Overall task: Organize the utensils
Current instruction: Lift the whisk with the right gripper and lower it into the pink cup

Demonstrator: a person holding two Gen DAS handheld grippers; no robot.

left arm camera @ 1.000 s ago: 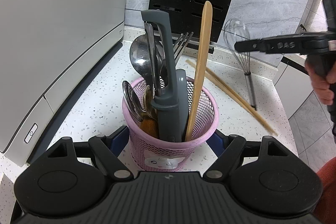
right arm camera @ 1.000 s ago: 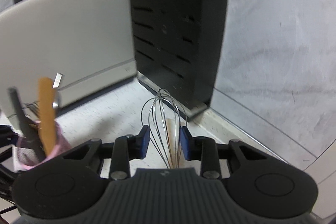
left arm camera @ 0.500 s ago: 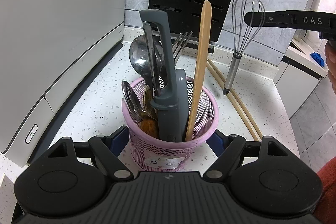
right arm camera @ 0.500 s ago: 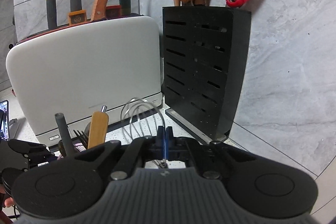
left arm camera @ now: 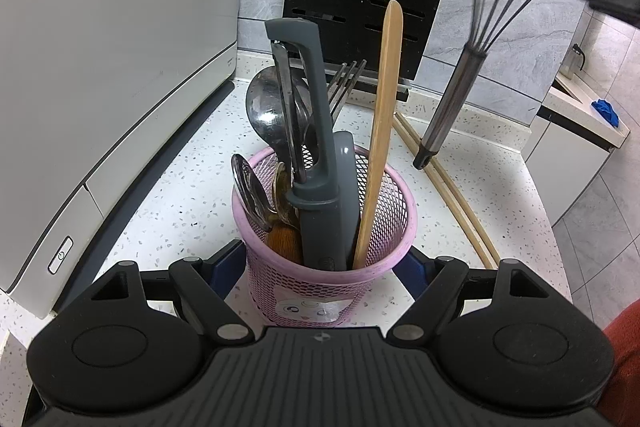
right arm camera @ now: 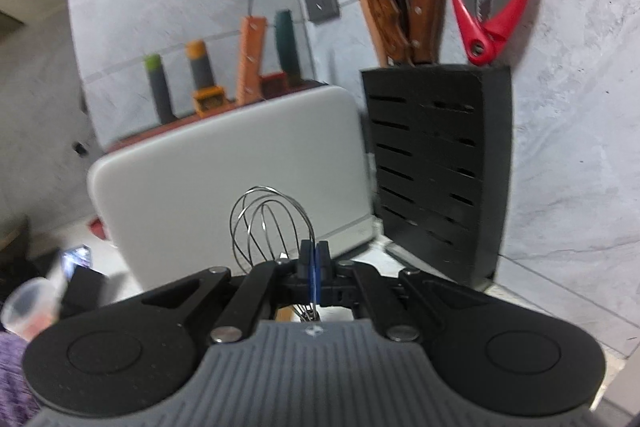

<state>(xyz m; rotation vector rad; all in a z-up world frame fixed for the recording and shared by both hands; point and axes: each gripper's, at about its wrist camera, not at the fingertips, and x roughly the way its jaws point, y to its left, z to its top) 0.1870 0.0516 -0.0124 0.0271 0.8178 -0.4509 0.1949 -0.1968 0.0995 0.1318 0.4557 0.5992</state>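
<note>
Right claw (right arm camera: pixel 314 259) is clamped on the whisk (left arm camera: pixel 472 67) wires at upper right: light, springy, slippery, handle-heavy; left claw (left arm camera: pixel 320 267) braces the pink basket (left arm camera: pixel 256 203).

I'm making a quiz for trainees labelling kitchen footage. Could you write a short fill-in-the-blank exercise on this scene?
1. The right claw is shut on the wire loops of the ____.
2. The left claw stands on either side of a ____ mesh cup.
3. The whisk hangs with its handle pointing ____.
4. The chopsticks lie on the ____.

Missing words: whisk; pink; down; counter
</note>
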